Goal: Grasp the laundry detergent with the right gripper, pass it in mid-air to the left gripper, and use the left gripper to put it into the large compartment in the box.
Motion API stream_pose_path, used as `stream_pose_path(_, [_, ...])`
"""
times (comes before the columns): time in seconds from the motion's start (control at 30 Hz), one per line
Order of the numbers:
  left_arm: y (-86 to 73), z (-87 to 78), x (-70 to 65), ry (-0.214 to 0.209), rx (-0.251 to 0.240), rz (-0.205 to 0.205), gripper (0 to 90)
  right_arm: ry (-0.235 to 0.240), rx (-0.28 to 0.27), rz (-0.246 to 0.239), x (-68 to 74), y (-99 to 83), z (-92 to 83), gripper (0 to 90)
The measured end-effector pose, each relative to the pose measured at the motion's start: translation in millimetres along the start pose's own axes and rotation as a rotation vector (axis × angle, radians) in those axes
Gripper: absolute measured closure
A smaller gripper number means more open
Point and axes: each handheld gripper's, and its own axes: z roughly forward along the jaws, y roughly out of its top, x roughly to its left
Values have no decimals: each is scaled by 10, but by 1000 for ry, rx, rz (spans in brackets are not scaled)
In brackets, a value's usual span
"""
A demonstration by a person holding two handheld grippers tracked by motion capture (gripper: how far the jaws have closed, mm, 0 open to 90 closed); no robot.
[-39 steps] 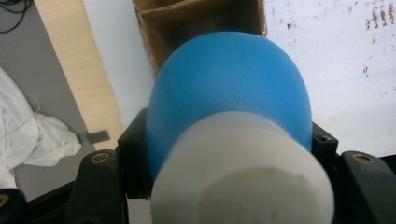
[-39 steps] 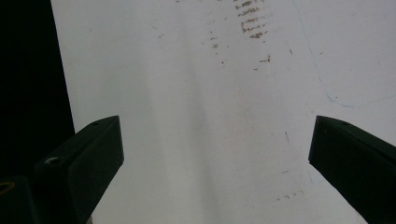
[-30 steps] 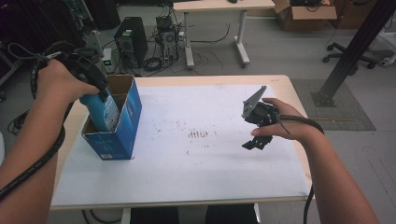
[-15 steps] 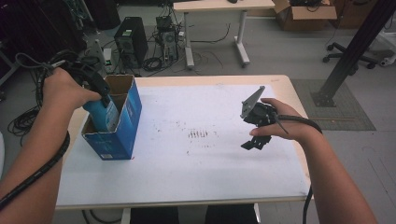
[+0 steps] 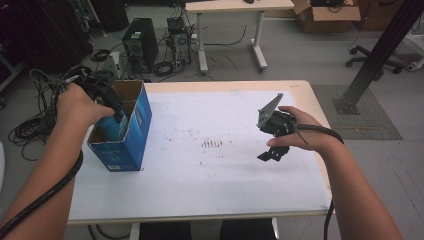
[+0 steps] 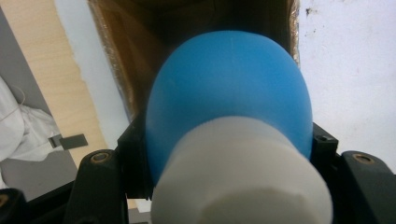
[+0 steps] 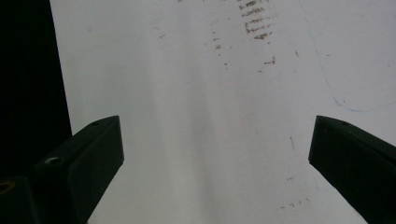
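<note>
Since a second ago, your left gripper (image 5: 116, 116) has sunk, carrying the blue plastic bottle with the white cap (image 6: 229, 121) deeper into the open-topped blue cardboard box (image 5: 131, 131). Its jaws are clenched on the bottle's sides just above the cap, as the left gripper view shows, with the rounded blue body pointing down into the box's brown inside. From the high view, the bottle (image 5: 111, 129) sits partly below the box's rim, at the left side of the white-topped wooden table (image 5: 200, 175), and your left hand (image 5: 77, 105) hovers over the box's far left corner. Your right gripper (image 5: 272, 150) has kept its place above the table's right half, well apart from the box; its jaws are released, spread wide with nothing between them, over the bare tabletop.
</note>
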Motion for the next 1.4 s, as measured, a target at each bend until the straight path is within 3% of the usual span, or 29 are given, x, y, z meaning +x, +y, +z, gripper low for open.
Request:
stream_pose_path(0.47, [19, 285, -5, 25, 19, -12, 377, 8, -8, 5, -12, -54, 61, 34])
stream_pose_path(0.73, [17, 413, 7, 17, 21, -15, 376, 9, -8, 4, -10, -64, 73, 34])
stream_pose_path(1.4, [26, 484, 25, 16, 7, -9, 374, 5, -13, -1, 6, -66, 81, 34])
